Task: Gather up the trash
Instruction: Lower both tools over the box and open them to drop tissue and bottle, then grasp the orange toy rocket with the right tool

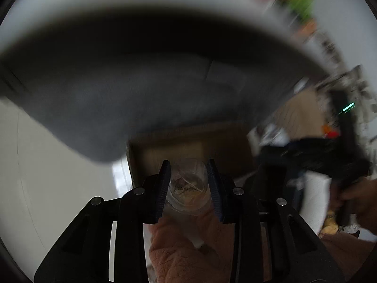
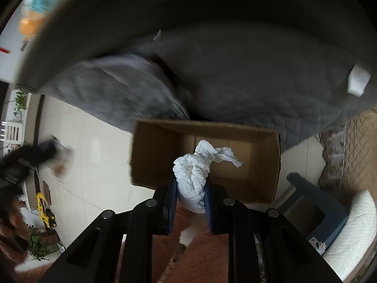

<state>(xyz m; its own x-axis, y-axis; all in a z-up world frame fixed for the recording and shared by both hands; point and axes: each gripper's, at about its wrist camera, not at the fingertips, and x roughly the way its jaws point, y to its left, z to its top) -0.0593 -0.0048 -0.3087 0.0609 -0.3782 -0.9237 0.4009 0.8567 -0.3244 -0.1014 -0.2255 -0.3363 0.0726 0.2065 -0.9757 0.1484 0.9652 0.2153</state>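
crumpled white tissue between right gripper fingers, above open cardboard box beside grey sofa

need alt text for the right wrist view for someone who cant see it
The right gripper holds a crumpled white tissue between its fingers, pointing down over an open cardboard box whose visible inside looks empty. The box sits on a pale tiled floor beside a grey blanket, with a blue stool to the right.
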